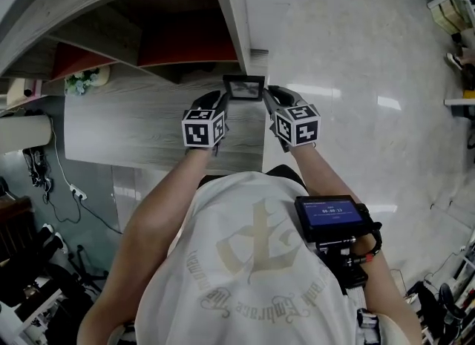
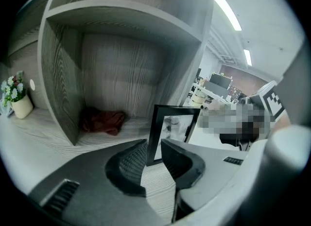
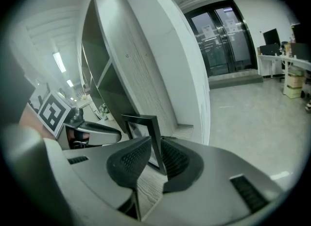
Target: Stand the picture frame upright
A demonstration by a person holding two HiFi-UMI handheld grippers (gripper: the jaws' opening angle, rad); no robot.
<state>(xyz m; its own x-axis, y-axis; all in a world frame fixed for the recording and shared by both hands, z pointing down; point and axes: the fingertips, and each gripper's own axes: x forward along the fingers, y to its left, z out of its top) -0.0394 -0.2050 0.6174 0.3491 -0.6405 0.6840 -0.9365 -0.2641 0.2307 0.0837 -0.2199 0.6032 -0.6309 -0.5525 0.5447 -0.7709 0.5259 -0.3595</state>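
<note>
Picture frame (image 1: 244, 87) upright on wood-grain desk (image 1: 133, 121): left hand-held gripper (image 2: 154, 143) apart, right (image 3: 156, 140) clamping it.

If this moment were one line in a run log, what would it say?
picture frame: upright on desk | left gripper: jaws loose around left edge | right gripper: clamped on right edge

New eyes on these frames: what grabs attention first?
A black picture frame stands on the grey wood desk beside the shelf unit, with the left claw and right claw at its two side edges. A crumpled red cloth lies in the open shelf compartment nearby.
</note>
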